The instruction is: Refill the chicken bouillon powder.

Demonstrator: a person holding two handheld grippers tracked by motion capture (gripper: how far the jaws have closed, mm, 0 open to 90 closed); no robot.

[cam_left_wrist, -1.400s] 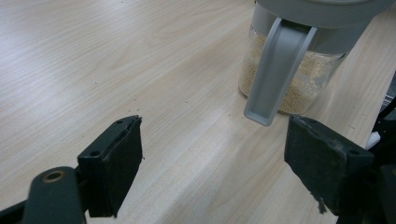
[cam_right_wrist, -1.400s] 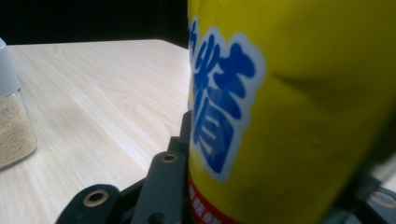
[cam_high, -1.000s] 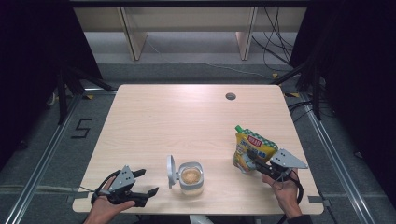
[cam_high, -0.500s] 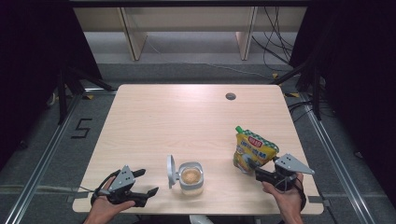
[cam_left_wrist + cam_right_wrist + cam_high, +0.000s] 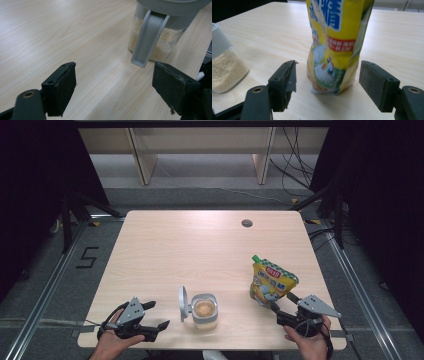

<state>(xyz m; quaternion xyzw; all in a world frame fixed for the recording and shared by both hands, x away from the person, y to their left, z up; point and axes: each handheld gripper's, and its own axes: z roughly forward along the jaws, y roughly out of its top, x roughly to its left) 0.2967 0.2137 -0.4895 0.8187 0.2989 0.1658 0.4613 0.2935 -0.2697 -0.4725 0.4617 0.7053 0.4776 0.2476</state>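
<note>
Pale wood is seen under both grippers: a table [image 5: 165, 250] with a small round hole far beyond the fingers. The right gripper [image 5: 327, 82] has just been opened wide, and nothing is pressed by its pads. The yellow bag [image 5: 337, 45] is left standing upright just past the right fingers [image 5: 287, 82], a little apart from them. The bag is judged to be soft, light and crinkly, so it could be tipped by a small push. It would best be pinched gently at the middle, where it is widest. The left gripper [image 5: 117, 90] is also held open, with only bare wood between its pads. The jar [image 5: 160, 37], filled with tan grains, is seen beyond them, its lid flipped open. Grey floor, rails and cables are seen around the table.
</note>
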